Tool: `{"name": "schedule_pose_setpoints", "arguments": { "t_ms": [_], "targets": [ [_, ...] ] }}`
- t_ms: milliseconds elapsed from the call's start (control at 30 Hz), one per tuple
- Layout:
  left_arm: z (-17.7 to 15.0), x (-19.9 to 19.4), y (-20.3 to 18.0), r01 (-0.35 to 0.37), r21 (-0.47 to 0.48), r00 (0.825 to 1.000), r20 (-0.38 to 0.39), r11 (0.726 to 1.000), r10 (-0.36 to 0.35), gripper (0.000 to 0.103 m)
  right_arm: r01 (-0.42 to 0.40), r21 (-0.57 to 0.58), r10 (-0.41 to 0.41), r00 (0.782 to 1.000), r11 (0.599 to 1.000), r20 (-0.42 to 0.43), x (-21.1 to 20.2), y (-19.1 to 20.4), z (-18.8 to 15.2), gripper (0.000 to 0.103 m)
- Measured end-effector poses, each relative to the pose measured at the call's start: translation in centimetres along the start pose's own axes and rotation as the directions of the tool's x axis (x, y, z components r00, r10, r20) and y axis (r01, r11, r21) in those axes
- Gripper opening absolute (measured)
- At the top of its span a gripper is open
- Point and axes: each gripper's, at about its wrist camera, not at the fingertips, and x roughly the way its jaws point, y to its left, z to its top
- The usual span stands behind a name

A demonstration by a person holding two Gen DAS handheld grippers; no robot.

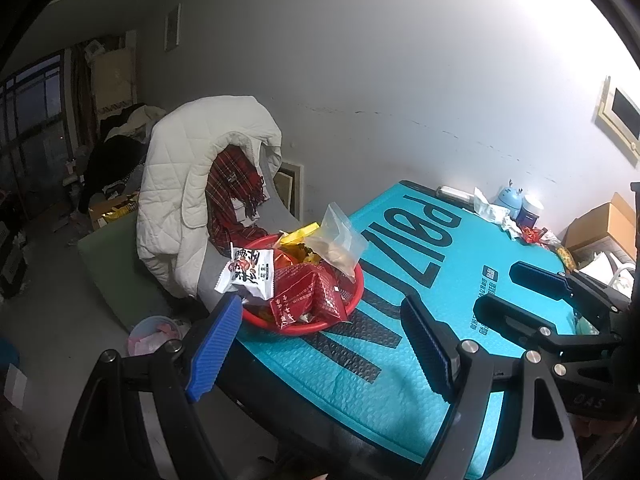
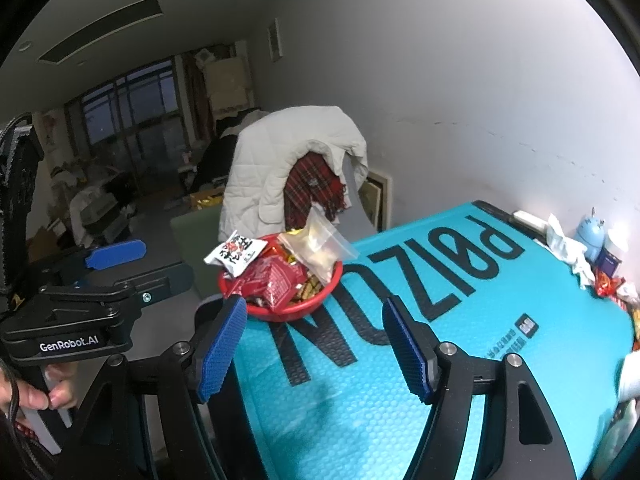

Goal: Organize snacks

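A red basin (image 1: pixel 298 327) (image 2: pixel 280 313) stands at the left edge of the teal-covered table, piled with snacks. On top lie a white peanut packet (image 1: pixel 250 270) (image 2: pixel 236 255), red packets (image 1: pixel 308 296) (image 2: pixel 276 280) and a clear zip bag (image 1: pixel 338 240) (image 2: pixel 320 242) of pale pieces. My left gripper (image 1: pixel 320 342) (image 2: pixel 148 264) is open just short of the basin, its left pad beside the basin's near rim, nothing between its fingers. My right gripper (image 2: pixel 316 346) (image 1: pixel 516 296) is open over the teal cover to the basin's right, also holding nothing.
A teal bubble mailer (image 2: pixel 400 380) with black lettering covers the table. Behind the basin a chair carries a white quilted jacket (image 1: pixel 192 168) and a red plaid scarf (image 1: pixel 234 184). Tissues, a blue figurine (image 1: pixel 508 198), a jar and wrappers crowd the far right corner. A pink bin (image 1: pixel 154 334) sits on the floor.
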Motion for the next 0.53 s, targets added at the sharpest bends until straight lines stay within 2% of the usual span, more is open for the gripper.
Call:
{"name": "schedule_pose_setpoints", "arguments": {
  "t_ms": [533],
  "targets": [
    [-0.45,0.86,0.38,0.003,0.011,1.0,-0.025,1.0,-0.003,0.081,0.034,0.025,-0.033,0.999,0.999,-0.025,0.74,-0.16,-0.21,0.071]
  ]
}}
